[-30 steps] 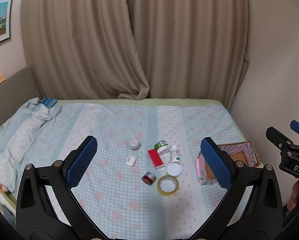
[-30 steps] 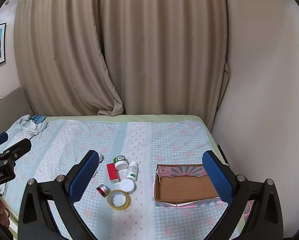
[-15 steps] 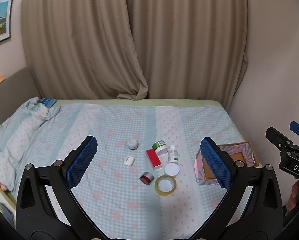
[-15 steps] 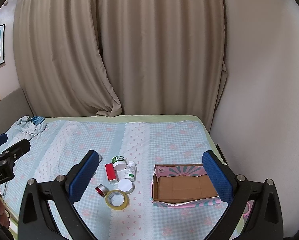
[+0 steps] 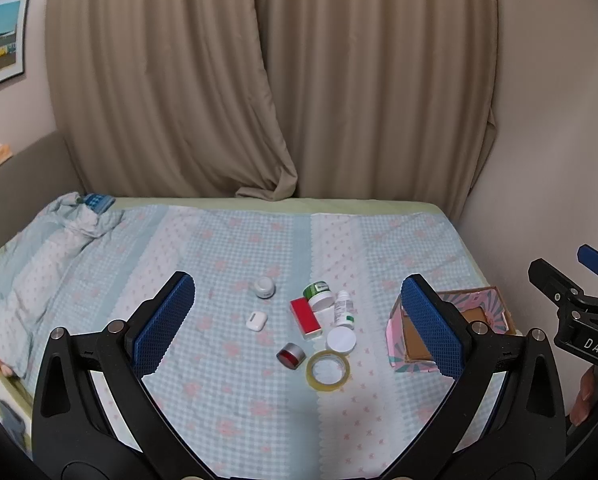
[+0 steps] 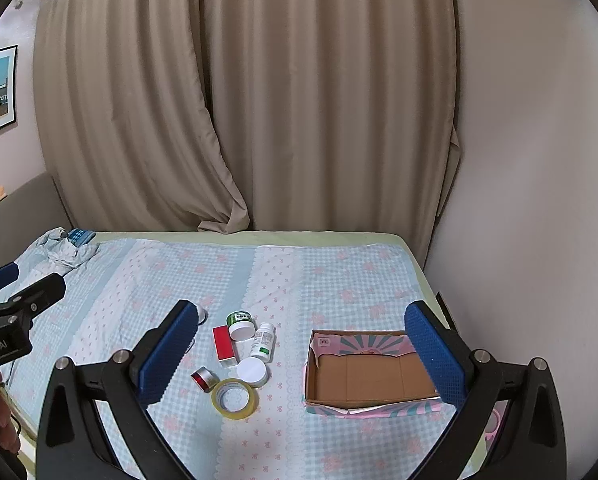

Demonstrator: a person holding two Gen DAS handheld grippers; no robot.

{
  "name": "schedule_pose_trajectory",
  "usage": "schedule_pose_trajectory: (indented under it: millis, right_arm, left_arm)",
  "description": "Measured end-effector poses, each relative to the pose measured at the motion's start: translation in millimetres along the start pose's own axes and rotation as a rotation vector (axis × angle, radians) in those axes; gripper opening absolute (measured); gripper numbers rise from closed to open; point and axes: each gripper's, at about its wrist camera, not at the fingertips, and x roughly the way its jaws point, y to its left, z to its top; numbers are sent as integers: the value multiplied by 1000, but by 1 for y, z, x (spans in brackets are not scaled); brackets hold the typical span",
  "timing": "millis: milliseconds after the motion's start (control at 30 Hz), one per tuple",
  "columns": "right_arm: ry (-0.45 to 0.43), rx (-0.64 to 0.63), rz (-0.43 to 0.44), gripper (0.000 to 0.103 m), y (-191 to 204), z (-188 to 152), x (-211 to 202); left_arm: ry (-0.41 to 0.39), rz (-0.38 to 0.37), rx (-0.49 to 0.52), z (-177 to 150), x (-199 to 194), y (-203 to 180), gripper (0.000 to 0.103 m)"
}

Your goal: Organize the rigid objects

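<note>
- Left gripper (image 5: 297,322) hangs above the near part of the bed (image 5: 227,240), fingers spread wide with nothing between the blue pads (image 5: 165,322); right gripper (image 6: 299,356) likewise spread and bare, above the near right part of the bed.
- The small things lie in a cluster near the middle of the bed, toward its near edge, all apart from both grippers.
- Tape roll (image 6: 235,398) lies flat at the near end of the cluster; a red-and-silver tin (image 6: 204,379) lies on its side just left of it, touching or nearly so; I cannot tell which.
- White lid (image 6: 252,372) lies flat just behind the tape, right of the tin.
- Red box (image 6: 224,342) lies flat behind the tin, long side running toward the far edge; green jar (image 6: 241,324) lies tipped at its far right, white cap facing the camera.
- White bottle (image 6: 263,340) lies on its side just right of the jar, behind the lid.
- Earbud case (image 5: 257,320) lies left of the red box, a little apart; a small white pot (image 5: 265,287) stands behind it, toward the far edge.
- Open carton (image 6: 369,376), pink and teal outside, brown inside, sits near the bed's right edge, well right of the cluster; nothing shows inside it.
- Crumpled quilt (image 5: 59,236) bunches along the left edge to the far left corner; curtains (image 5: 275,80) hang behind the far edge; a framed picture (image 5: 1,40) hangs on the left wall.
</note>
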Motion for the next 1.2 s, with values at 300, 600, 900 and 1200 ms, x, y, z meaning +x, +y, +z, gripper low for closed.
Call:
schedule_pose_trajectory:
  millis: [300,600,900,1200]
  right_arm:
    - [0,1,12,103,-4,0,0]
    - [13,-2,18,103,-6,0,1]
    - [119,-26,55,103,0,4,45]
    - [285,4,54,103,40,1,127]
  left_arm:
    - [9,7,-1,1,-1,-5,103]
    - [46,20,-24,2,4,-3,103]
    - [166,70,-48,-5,50,34,103]
    - [318,51,-40,-19,150,93,102]
